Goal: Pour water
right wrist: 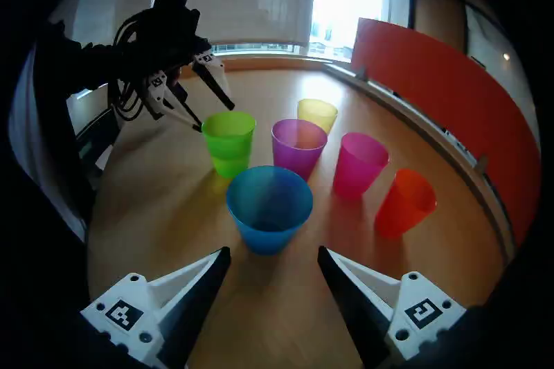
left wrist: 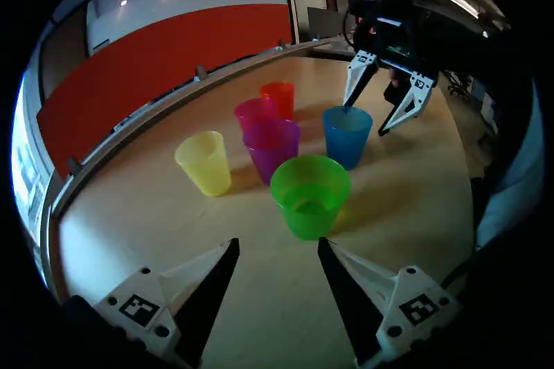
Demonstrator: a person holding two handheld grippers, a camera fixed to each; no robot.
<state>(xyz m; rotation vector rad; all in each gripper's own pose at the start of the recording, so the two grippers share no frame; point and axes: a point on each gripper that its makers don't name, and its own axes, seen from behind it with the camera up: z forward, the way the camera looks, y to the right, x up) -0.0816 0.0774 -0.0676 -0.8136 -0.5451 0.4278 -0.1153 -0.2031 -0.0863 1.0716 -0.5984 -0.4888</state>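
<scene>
Six plastic cups stand close together on the wooden table. In the left gripper view the green cup (left wrist: 309, 196) is nearest, just beyond my open left gripper (left wrist: 277, 243). Behind it are the yellow cup (left wrist: 204, 161), purple cup (left wrist: 271, 147), pink cup (left wrist: 255, 111), orange cup (left wrist: 278, 97) and blue cup (left wrist: 346, 135). In the right gripper view the blue cup (right wrist: 269, 206) stands right in front of my open right gripper (right wrist: 273, 251), with the green cup (right wrist: 228, 140) farther off. Whether any cup holds water I cannot tell.
A red partition (left wrist: 166, 64) runs along the table's far edge (left wrist: 173, 95). The right gripper (left wrist: 363, 120) hovers over the blue cup's far side. The left gripper (right wrist: 214, 117) hangs by the green cup, a dark sleeve (right wrist: 69, 64) behind it. Bare tabletop (right wrist: 152, 196) lies around the cups.
</scene>
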